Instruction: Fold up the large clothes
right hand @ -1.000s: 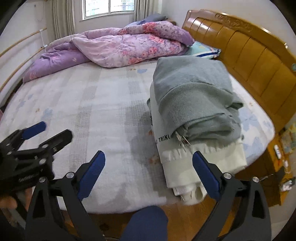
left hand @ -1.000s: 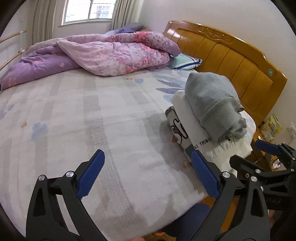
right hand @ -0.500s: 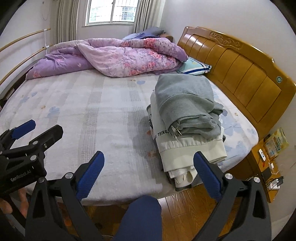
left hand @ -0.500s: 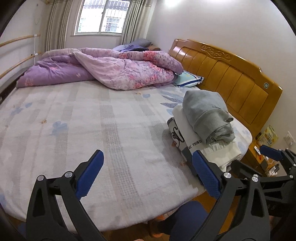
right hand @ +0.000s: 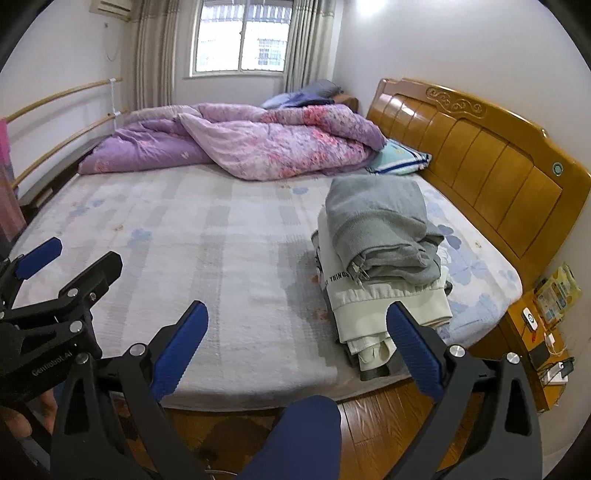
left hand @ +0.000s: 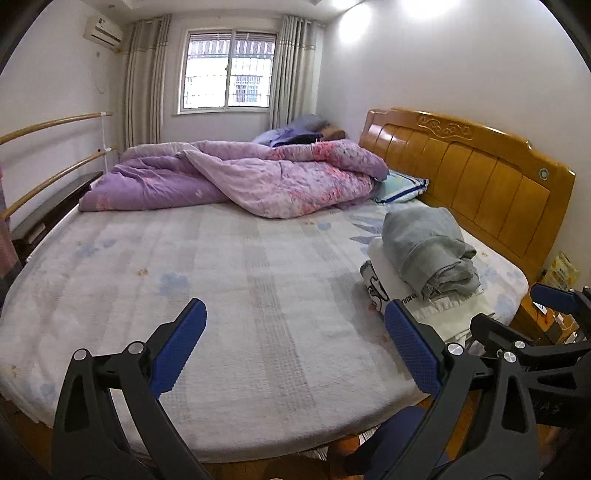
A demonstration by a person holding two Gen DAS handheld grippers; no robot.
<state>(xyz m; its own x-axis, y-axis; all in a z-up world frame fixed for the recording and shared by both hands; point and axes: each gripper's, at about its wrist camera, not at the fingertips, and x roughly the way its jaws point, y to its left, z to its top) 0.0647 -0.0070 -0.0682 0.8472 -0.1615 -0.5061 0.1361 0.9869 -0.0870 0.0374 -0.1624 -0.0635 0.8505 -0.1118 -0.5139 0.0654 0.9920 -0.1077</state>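
Left gripper (left hand: 295, 354) held above the near edge of the bed (left hand: 229, 295), jaws spread wide, nothing between the blue pads (left hand: 181, 350). Right gripper (right hand: 297, 354) likewise wide and empty, hanging over the bed's near edge with wooden floor (right hand: 376, 402) showing under it. Both well apart from the clothes.

Stack of folded clothes (right hand: 384, 266) lying on the right side of the bed, near the headboard (right hand: 480, 158) and close to the near edge. On top, a grey garment (right hand: 376, 225) folded into a thick bundle; under it a cream one (right hand: 391, 306) with dark lettering along its edge, hanging a little past the mattress edge; at the bottom a darker piece, mostly hidden, kind not clear. In the left wrist view the same stack (left hand: 424, 273) sits right of centre, just beyond the right-hand pad, a printed white layer peeping out on its left side.

Rest of the sheet bare, pale with blue flower prints. Purple floral quilt (right hand: 240, 144) heaped across the far side; striped pillow (right hand: 400, 158) tucked between quilt and headboard. Window (left hand: 229, 70) with curtains on the far wall, air conditioner (left hand: 103, 31) high to its left, wooden rails (left hand: 51, 147) along the left wall. Nightstand (right hand: 532, 343) with small clutter at the right. Dark blue knee (right hand: 306, 435) of the person low in the right wrist view; a bit of hand (right hand: 22, 417) behind the left gripper at its left edge.
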